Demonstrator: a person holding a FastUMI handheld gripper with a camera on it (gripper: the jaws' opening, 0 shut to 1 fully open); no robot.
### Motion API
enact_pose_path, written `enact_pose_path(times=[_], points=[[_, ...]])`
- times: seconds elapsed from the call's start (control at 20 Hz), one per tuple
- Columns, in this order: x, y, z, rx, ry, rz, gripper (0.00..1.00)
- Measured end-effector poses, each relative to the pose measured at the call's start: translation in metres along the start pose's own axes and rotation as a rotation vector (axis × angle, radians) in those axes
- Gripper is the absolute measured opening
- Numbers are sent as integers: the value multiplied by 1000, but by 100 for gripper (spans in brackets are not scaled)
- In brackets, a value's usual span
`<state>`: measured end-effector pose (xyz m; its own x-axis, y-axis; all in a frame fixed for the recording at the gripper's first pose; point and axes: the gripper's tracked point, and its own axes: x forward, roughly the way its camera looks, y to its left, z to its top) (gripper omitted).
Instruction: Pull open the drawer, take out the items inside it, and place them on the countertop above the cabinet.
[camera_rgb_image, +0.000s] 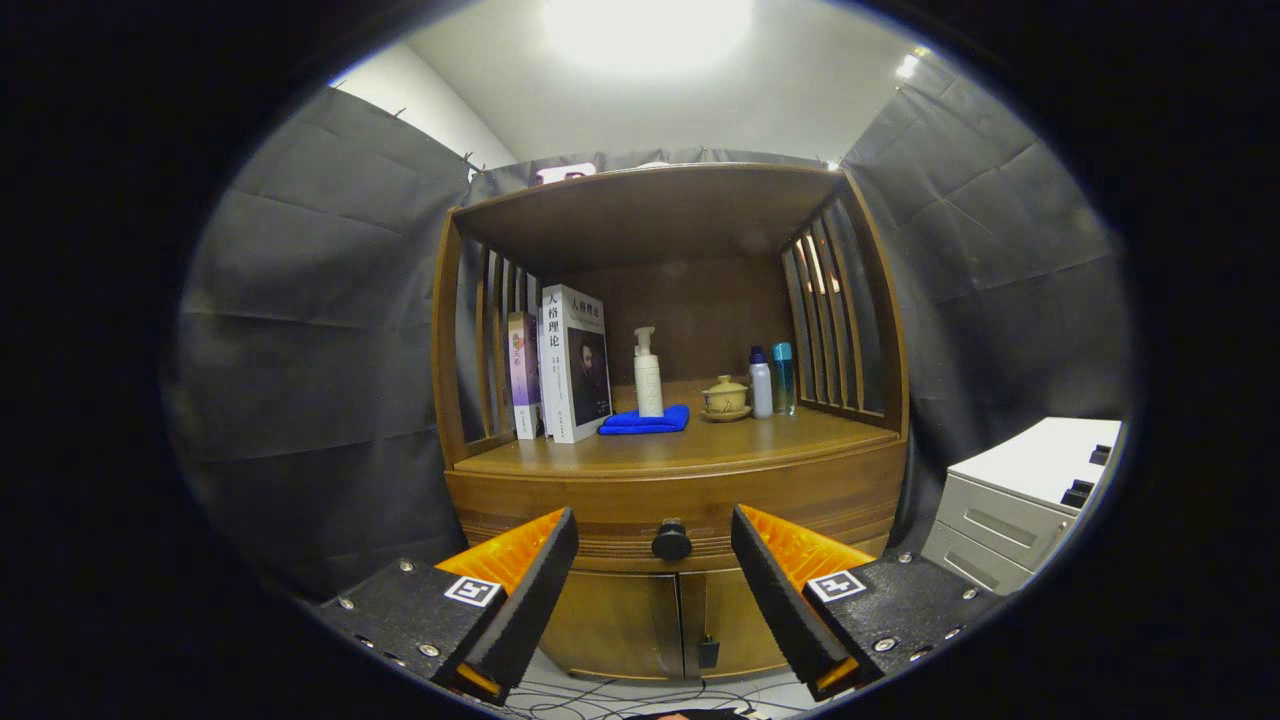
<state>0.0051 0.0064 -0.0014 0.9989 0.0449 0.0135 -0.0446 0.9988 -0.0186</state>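
Two gripper fingers reach forward from the camera, spread wide apart with nothing between them; the gripper (655, 545) is open and touches nothing. Seen through the gap between the fingertips, a dark round knob (671, 541) sits at the middle of the closed drawer (620, 505), which forms the curved front band of a wooden cabinet (675, 440). Whatever the drawer holds is hidden. Below the drawer are two shut cabinet doors (650, 625) with a small dark latch (708, 652) where they meet. Cables (600, 695) trail across the pale floor in front of the cabinet's base.

Above the drawer, the countertop (680, 450) lies bare along its front edge. Toward its back left corner two books (560, 365) stand upright side by side against the slatted left side. Near the back centre a white pump bottle (648, 375) stands on a folded blue cloth (645, 421). Just right of it is a small lidded cup on a saucer (725, 397), then a white bottle (761, 384) and a teal-capped clear bottle (783, 378) close together by the slatted right side.

Well apart on the right stands a pale grey drawer unit (1020, 505).
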Motion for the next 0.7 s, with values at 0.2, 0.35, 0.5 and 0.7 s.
enact_pose_path(times=[0.2, 0.35, 0.5, 0.7], points=[[3, 2, -7, -7, 14, 6, 96], [8, 5, -16, -17, 35, 14, 96], [19, 2, -23, -17, 59, 8, 96], [39, 1, -33, -10, 93, 13, 96]])
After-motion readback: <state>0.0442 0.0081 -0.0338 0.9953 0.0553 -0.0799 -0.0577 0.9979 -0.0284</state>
